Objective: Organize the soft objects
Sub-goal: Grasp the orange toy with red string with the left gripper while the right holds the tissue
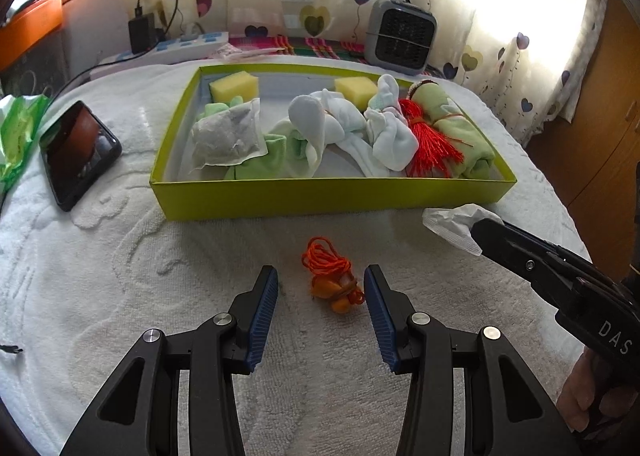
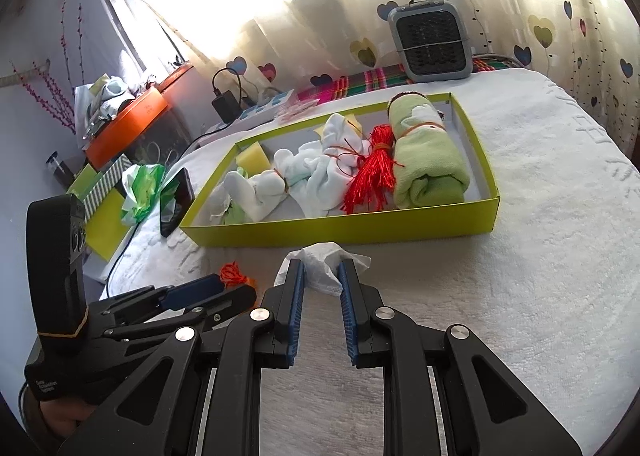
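Note:
A lime-green box (image 1: 332, 198) (image 2: 344, 230) on the white towel holds yellow sponges (image 1: 234, 85), white socks (image 1: 384, 136), green cloths, a grey pouch (image 1: 228, 136), a red tassel (image 1: 430, 146) (image 2: 370, 176) and a rolled green towel (image 2: 430, 160). A small orange bundle with orange string (image 1: 332, 280) (image 2: 232, 272) lies on the towel between the open fingers of my left gripper (image 1: 320, 288). My right gripper (image 2: 320, 272) (image 1: 480, 232) has its jaws around a crumpled white tissue (image 2: 324, 260) (image 1: 452, 222), in front of the box; both pads seem to touch it.
A black phone (image 1: 78, 152) and a green plastic bag (image 1: 18, 128) lie left of the box. A grey fan heater (image 1: 400, 36) (image 2: 432, 44), a power strip (image 1: 188, 44) and a charger stand behind it. The bed edge falls away at right.

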`<state>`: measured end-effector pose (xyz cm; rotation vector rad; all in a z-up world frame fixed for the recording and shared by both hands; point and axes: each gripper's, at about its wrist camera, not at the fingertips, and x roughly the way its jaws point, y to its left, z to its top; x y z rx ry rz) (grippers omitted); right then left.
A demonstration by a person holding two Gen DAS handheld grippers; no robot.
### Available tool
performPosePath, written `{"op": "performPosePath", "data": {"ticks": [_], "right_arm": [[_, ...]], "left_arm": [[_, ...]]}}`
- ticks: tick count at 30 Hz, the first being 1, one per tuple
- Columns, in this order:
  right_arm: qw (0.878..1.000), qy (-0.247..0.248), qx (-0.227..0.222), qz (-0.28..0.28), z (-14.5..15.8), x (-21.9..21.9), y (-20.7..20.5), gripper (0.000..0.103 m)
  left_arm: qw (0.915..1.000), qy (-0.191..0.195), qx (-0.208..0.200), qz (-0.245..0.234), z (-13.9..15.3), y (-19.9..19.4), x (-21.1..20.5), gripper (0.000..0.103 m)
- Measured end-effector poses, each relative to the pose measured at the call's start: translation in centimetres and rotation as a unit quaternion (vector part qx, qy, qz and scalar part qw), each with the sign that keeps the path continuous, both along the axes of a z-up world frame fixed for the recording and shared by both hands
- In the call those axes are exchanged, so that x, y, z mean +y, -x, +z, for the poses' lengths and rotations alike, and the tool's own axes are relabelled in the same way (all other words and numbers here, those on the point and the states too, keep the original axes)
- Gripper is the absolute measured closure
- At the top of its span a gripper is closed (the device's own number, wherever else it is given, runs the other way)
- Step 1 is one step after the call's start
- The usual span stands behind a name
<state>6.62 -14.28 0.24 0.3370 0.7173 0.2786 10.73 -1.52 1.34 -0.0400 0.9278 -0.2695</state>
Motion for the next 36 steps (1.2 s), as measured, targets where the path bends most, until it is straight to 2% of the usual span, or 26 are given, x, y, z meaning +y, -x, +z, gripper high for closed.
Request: {"op": "performPosePath", "data": {"ticks": [16, 24, 26, 36], "right_arm": [[1.0, -0.002, 0.004, 0.003, -0.45, -0.06, -0.03, 0.084], [1.0, -0.002, 0.008, 0.001, -0.65, 0.09, -0.16, 0.084], [1.0, -0.001, 0.009, 0.001, -0.68, 0.12, -0.19, 0.084], [1.0, -0.001, 0.011, 0.001, -0.83, 0.09, -0.21, 0.084]], "left_arm": [[0.9999, -0.009, -0.01, 0.001, -0.19, 0.07, -0.4, 0.06], [0.9999, -0.004, -0.016, 0.003, -0.05, 0.12, -0.12, 0.071], [0.9998, 0.002, -0.018, -0.001, -0.06, 0.25, -0.09, 0.077], [0.9997, -0.001, -0.021, -0.006, -0.15, 0.32, -0.34, 0.077]]}}
